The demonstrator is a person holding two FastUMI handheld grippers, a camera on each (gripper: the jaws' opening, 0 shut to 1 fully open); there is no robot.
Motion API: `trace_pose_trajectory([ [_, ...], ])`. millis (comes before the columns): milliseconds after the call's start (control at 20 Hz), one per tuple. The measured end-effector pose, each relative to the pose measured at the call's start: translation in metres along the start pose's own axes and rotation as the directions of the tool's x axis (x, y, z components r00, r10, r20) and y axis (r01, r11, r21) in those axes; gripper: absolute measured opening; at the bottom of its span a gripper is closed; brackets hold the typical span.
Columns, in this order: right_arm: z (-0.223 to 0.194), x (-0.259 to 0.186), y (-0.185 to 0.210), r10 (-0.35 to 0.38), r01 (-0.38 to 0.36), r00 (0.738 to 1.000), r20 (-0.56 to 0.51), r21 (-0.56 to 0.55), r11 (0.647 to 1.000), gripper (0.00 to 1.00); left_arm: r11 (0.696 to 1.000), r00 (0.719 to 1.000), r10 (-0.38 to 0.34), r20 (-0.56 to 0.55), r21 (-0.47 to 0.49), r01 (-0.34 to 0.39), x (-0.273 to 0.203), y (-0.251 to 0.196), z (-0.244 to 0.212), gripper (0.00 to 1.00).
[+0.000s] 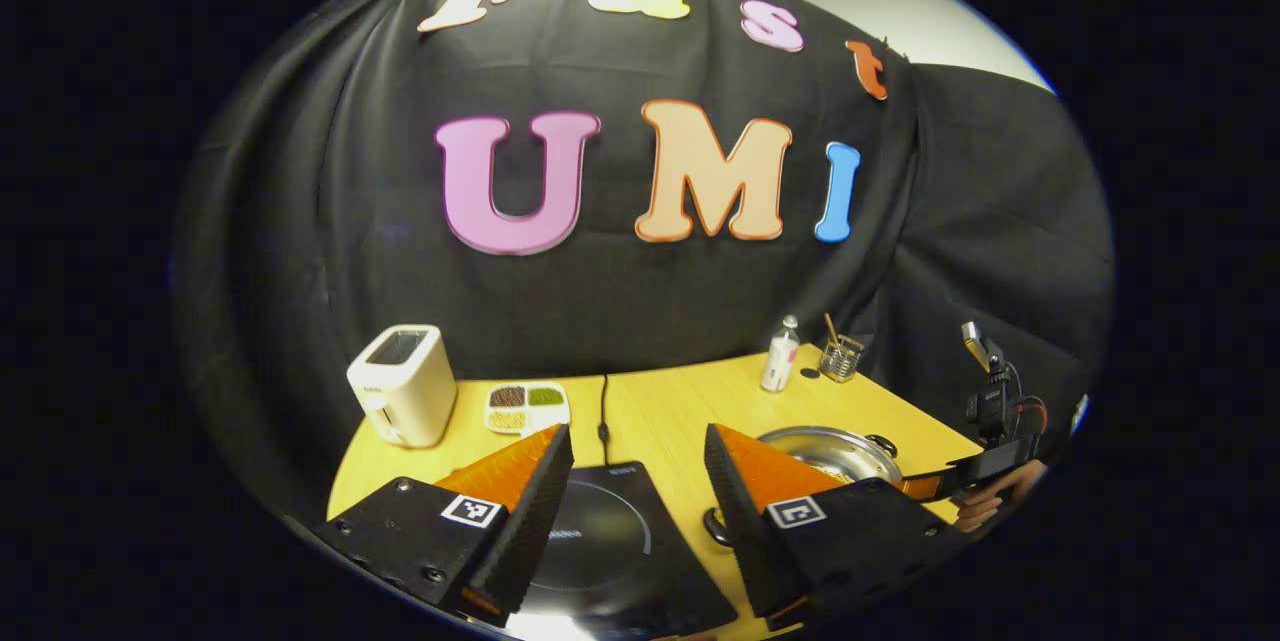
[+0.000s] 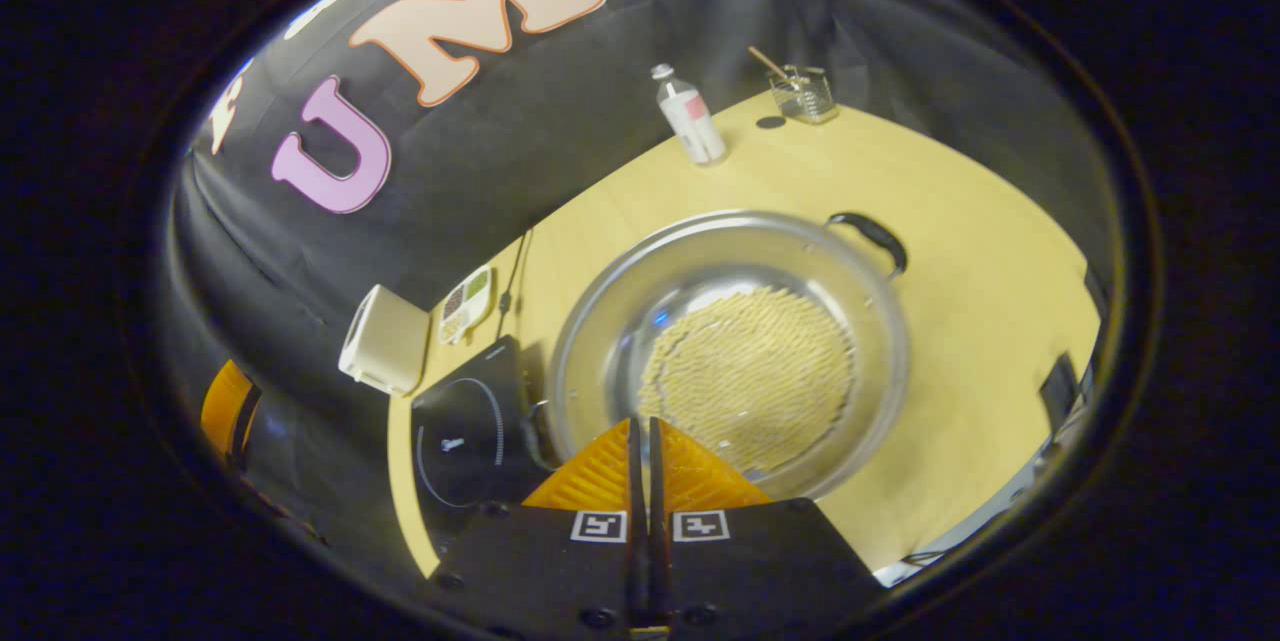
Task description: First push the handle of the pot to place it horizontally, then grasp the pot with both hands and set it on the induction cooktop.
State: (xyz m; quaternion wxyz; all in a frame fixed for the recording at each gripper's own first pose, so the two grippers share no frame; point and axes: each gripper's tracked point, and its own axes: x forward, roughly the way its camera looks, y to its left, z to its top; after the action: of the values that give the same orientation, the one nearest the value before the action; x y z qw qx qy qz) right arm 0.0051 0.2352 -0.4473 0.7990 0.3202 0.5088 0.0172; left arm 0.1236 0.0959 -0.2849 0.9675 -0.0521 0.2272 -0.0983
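A steel pot (image 2: pixel 730 351) with a pale textured bottom stands on the wooden table (image 2: pixel 960 251). One black handle (image 2: pixel 870 236) sticks out at its far right, the other (image 2: pixel 535 431) lies at its near left beside the black induction cooktop (image 2: pixel 465 436). My right gripper (image 2: pixel 640 426) is shut, tips over the pot's near rim; whether it touches the rim is unclear. My left gripper (image 1: pixel 637 436) is open above the cooktop (image 1: pixel 600 541), with nothing between its fingers. The pot (image 1: pixel 830 451) sits right of it, and a hand holds the right gripper (image 1: pixel 925 483) beyond.
A white toaster (image 1: pixel 402 399) and a small divided dish (image 1: pixel 527 406) stand at the back left, with the cooktop's cord (image 1: pixel 603 406) beside them. A small bottle (image 2: pixel 690 116) and a glass holder (image 2: pixel 803 93) stand at the back right.
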Motion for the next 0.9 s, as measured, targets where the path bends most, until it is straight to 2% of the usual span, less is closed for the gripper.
trace_pose_trajectory([
  [50, 0.013, -0.002, -0.019, -0.015, 0.015, 1.0, 0.021, -0.046, 0.999, 0.0, 1.0, 1.0, -0.011, -0.025, -0.012, 0.011, 0.003, -0.02, -0.006, 0.81],
  [100, 0.025, -0.003, -0.036, -0.022, 0.025, 0.999, 0.037, -0.089, 0.996, 0.03, 1.0, 0.999, -0.011, -0.052, -0.01, 0.01, 0.006, -0.037, -0.016, 0.81],
  [150, 0.036, -0.005, -0.052, -0.03, 0.036, 0.998, 0.049, -0.128, 0.991, 0.0, 1.0, 0.997, -0.007, -0.073, -0.007, 0.006, 0.011, -0.051, -0.026, 0.81],
  [200, 0.042, -0.006, -0.064, -0.033, 0.044, 0.997, 0.067, -0.168, 0.985, 0.02, 1.0, 0.995, 0.003, -0.104, -0.009, -0.004, 0.016, -0.063, -0.035, 0.81],
  [250, 0.053, -0.008, -0.077, -0.036, 0.052, 0.996, 0.083, -0.202, 0.978, 0.12, 0.999, 0.99, 0.018, -0.139, -0.024, -0.021, 0.02, -0.072, -0.048, 0.81],
  [300, 0.061, -0.007, -0.089, -0.032, 0.053, 0.995, 0.092, -0.232, 0.971, 0.02, 0.998, 0.985, 0.028, -0.171, -0.048, -0.036, 0.022, -0.08, -0.058, 0.81],
  [350, 0.073, -0.006, -0.092, -0.007, 0.034, 0.994, 0.108, -0.25, 0.968, 0.0, 0.995, 0.981, 0.031, -0.189, -0.087, -0.048, 0.026, -0.087, -0.064, 0.81],
  [400, 0.082, -0.003, -0.103, -0.013, 0.047, 0.992, 0.126, -0.269, 0.962, 0.0, 0.989, 0.979, 0.037, -0.202, -0.136, -0.065, 0.03, -0.092, -0.068, 0.81],
  [450, 0.088, 0.001, -0.111, -0.009, 0.046, 0.992, 0.127, -0.287, 0.957, 0.15, 0.98, 0.971, 0.045, -0.236, -0.177, -0.088, 0.033, -0.097, -0.077, 0.81],
  [500, 0.092, 0.007, -0.113, 0.006, 0.03, 0.993, 0.119, -0.3, 0.954, 0.13, 0.974, 0.959, 0.064, -0.274, -0.193, -0.121, 0.033, -0.096, -0.089, 0.81],
  [650, 0.098, 0.025, -0.13, -0.018, 0.046, 0.996, 0.09, -0.322, 0.945, 0.29, 0.967, 0.94, 0.111, -0.323, -0.181, -0.177, 0.042, -0.083, -0.102, 0.82],
  [700, 0.101, 0.031, -0.132, -0.019, 0.052, 0.995, 0.1, -0.335, 0.941, 0.31, 0.966, 0.931, 0.123, -0.344, -0.171, -0.191, 0.042, -0.079, -0.108, 0.81],
  [800, 0.11, 0.034, -0.136, -0.033, 0.085, 0.989, 0.141, -0.379, 0.921, 0.42, 0.965, 0.92, 0.126, -0.371, -0.167, -0.2, 0.044, -0.075, -0.117, 0.82],
  [900, 0.111, 0.035, -0.132, -0.028, 0.085, 0.989, 0.143, -0.415, 0.906, 0.46, 0.966, 0.912, 0.115, -0.393, -0.171, -0.195, 0.049, -0.076, -0.128, 0.82],
])
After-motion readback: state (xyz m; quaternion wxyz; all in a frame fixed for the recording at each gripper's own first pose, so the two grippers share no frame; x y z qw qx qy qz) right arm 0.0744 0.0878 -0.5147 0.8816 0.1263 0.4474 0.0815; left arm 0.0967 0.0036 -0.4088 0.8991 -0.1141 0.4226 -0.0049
